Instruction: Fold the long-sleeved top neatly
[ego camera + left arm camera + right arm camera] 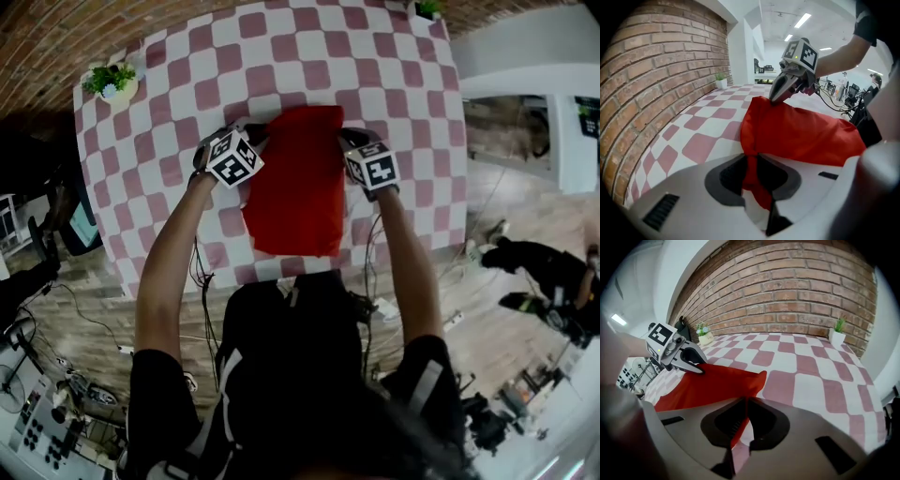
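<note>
The red long-sleeved top (pixel 298 183) lies as a long folded strip down the middle of the pink-and-white checkered table (pixel 169 103). My left gripper (pixel 255 139) is shut on the top's far left corner; in the left gripper view a bunch of red cloth (pixel 752 171) runs between its jaws. At the far right corner, my right gripper (pixel 348 141) pinches a thin red edge (pixel 739 423) between its jaws. Each gripper view shows the other gripper biting the cloth: the right gripper (pixel 774 97) and the left gripper (pixel 697 368). The cloth between them is lifted and taut.
A potted plant (pixel 112 82) stands at the table's far left corner, another (pixel 427 9) at the far right. A brick wall (pixel 797 291) runs behind the table. Cables and equipment (pixel 56 403) lie on the wooden floor around the person.
</note>
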The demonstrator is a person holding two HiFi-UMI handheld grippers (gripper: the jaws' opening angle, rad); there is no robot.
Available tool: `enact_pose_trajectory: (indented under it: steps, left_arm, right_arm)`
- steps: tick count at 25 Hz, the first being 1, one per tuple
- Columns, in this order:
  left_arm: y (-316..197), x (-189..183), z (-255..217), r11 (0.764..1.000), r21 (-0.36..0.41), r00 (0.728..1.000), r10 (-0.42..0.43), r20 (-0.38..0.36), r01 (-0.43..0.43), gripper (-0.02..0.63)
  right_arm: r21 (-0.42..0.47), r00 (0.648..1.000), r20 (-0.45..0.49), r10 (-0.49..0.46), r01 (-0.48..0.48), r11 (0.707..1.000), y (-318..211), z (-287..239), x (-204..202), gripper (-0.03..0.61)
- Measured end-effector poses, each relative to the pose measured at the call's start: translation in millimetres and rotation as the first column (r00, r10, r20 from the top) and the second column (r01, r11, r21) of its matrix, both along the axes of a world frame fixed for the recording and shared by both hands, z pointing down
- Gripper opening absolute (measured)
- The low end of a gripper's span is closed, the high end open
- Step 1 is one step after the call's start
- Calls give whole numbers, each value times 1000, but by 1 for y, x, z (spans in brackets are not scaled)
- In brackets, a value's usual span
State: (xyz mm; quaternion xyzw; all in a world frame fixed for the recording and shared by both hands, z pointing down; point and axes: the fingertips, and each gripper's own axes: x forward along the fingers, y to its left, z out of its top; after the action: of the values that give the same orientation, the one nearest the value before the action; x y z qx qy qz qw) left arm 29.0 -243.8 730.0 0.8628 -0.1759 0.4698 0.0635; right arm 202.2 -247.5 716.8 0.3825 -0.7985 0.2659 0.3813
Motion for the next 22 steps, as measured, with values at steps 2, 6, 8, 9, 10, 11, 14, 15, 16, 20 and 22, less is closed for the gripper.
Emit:
enact_pose_trajectory:
  steps: [2, 6, 8, 9, 10, 11, 14, 15, 16, 20, 22]
  left_arm:
    - [-4, 7, 1, 1000, -9, 1000, 7, 2, -7, 80]
    - [-7, 10, 5, 999, -34, 1000, 13, 1, -13, 81]
    - [-7, 10, 6, 999, -40, 1000, 16, 2, -16, 81]
    - [-7, 11, 6, 999, -43, 1000, 14, 2, -14, 81]
    - [-8, 11, 7, 999, -48, 1000, 9, 2, -9, 81]
    - [-8, 12, 7, 999, -54, 1000, 1, 2, 0, 81]
    - [-7, 11, 7, 997, -69, 1000, -20, 8, 21, 84]
    - [-7, 11, 8, 997, -69, 1000, -21, 9, 22, 84]
    - [-6, 11, 8, 997, -69, 1000, -19, 10, 20, 84]
    - [-6, 11, 8, 998, -63, 1000, -1, 15, 2, 84]
    - [-6, 12, 7, 999, -51, 1000, 15, 25, -14, 84]
  right_arm:
    - [-2, 1000, 2, 17, -17, 1000, -1, 2, 7, 26]
    - [-18, 999, 7, 37, -37, 999, -1, 8, 9, 26]
    - [-23, 999, -5, 37, -38, 999, -2, 13, 9, 26]
    - [-22, 999, -12, 37, -37, 999, -3, 16, 9, 26]
    - [-20, 999, -19, 37, -38, 999, -3, 18, 10, 26]
    - [-19, 999, -24, 40, -40, 999, -3, 19, 10, 26]
    - [-15, 998, -17, 54, -54, 998, -2, 22, 9, 28]
    - [-21, 998, -9, 58, -58, 998, -2, 21, 9, 28]
    - [-29, 998, -1, 58, -58, 998, -2, 20, 9, 29]
    - [-32, 1000, -13, -20, 19, 999, -3, 11, 13, 111]
    - [-40, 997, -19, -75, 74, 996, -5, 5, 15, 144]
